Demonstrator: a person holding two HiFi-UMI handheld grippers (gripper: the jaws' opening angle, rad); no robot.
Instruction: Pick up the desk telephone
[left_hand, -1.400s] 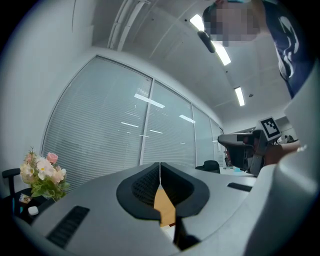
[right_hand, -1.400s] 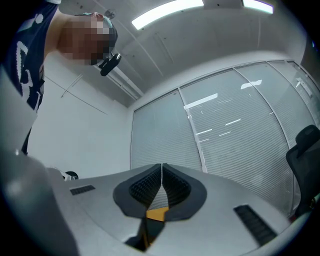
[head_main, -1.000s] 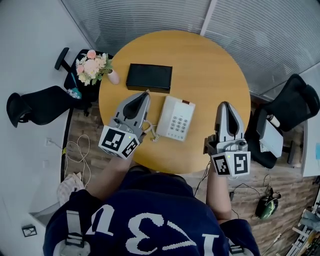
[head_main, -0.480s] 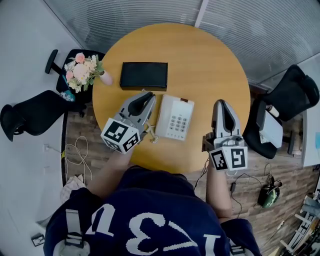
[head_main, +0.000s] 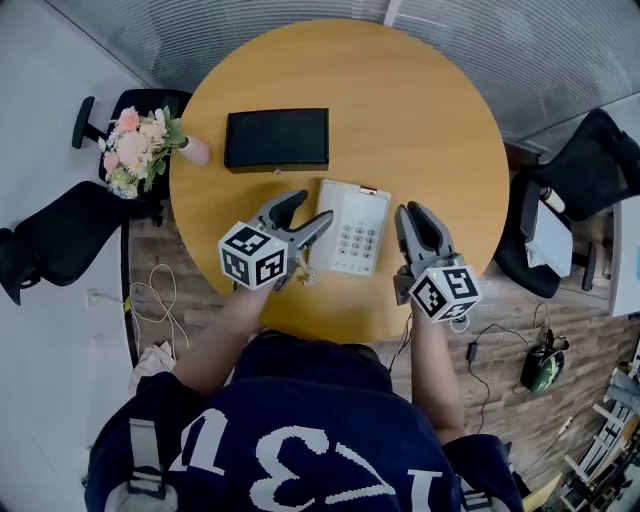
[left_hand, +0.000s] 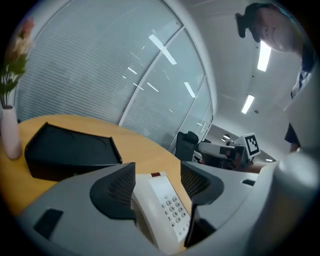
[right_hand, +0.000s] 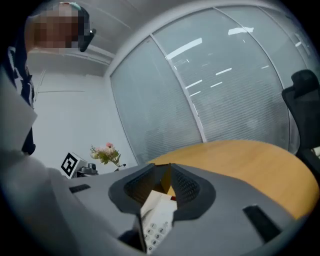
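On table, vase of flowers, telephone, left gripper and right gripper opening, empty

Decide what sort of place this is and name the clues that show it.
Most likely an office meeting room: a round wooden table with a desk telephone on it, a black office chair beside it, and a glass wall with blinds.

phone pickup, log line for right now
left gripper: jaws just opening, wide, phone between, ungripped | right gripper: jaws just opening, narrow, nothing between | phone: flat on table
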